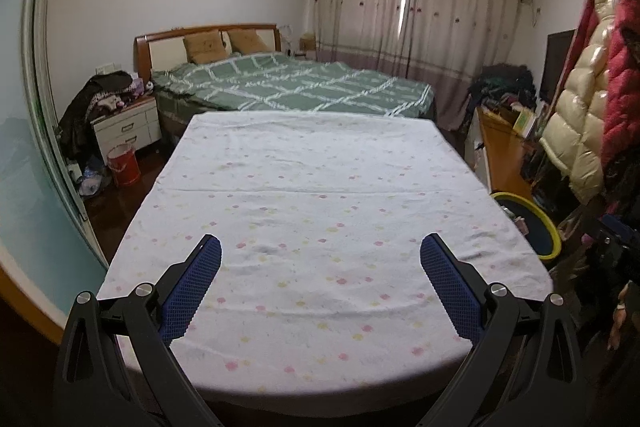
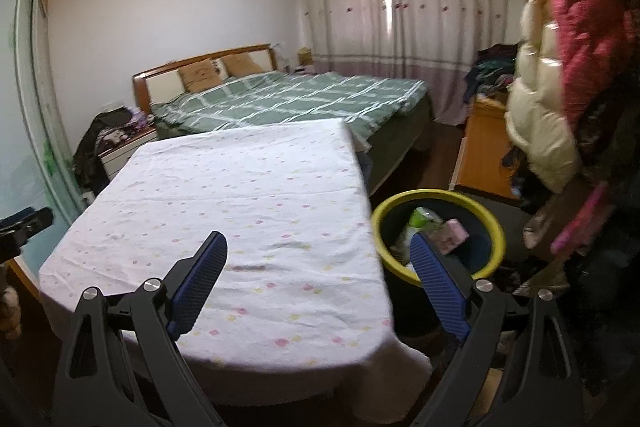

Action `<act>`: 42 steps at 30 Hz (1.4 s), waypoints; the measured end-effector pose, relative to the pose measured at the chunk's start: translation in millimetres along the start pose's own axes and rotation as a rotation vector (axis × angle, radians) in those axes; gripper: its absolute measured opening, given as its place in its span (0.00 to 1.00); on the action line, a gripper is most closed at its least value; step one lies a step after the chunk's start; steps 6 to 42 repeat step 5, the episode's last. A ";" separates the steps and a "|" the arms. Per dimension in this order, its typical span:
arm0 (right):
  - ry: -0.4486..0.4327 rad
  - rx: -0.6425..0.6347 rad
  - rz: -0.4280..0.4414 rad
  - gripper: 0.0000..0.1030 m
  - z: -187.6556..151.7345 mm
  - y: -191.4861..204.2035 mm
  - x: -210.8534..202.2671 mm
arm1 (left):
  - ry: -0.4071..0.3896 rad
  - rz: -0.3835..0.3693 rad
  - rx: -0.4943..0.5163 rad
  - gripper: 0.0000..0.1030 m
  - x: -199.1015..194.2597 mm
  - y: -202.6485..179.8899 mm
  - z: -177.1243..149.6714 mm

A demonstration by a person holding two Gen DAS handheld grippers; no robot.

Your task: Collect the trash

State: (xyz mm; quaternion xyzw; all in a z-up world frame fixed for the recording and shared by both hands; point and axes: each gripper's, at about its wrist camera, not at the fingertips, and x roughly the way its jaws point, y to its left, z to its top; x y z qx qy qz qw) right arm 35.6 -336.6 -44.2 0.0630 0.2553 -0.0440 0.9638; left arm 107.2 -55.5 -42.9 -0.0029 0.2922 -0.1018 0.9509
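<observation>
Both hand-held grippers, left [image 1: 320, 247] and right [image 2: 318, 247], hover empty with jaws apart over the bare worktop [image 2: 256, 187]. Collected trash [image 2: 436, 227] lies in the bin [image 2: 400, 265] beside it; collection appears complete, so next only withdrawal.

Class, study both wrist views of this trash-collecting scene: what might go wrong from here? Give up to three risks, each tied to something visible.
1. The bin stands tight against the table's corner, where the cloth hangs over the edge; a reaching right gripper might snag the cloth.
2. The bin already holds wrappers and a pink box, so further items could spill over.
3. Coats hang close beside the bin and might get brushed.
Both grippers, including the left gripper, are open and empty.
</observation>
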 end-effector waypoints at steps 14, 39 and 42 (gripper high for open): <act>0.069 -0.019 0.050 0.87 24.8 13.3 53.3 | 0.073 0.015 -0.032 0.95 68.2 20.1 24.9; 0.069 -0.019 0.050 0.87 24.8 13.3 53.3 | 0.073 0.015 -0.032 0.95 68.2 20.1 24.9; 0.069 -0.019 0.050 0.87 24.8 13.3 53.3 | 0.073 0.015 -0.032 0.95 68.2 20.1 24.9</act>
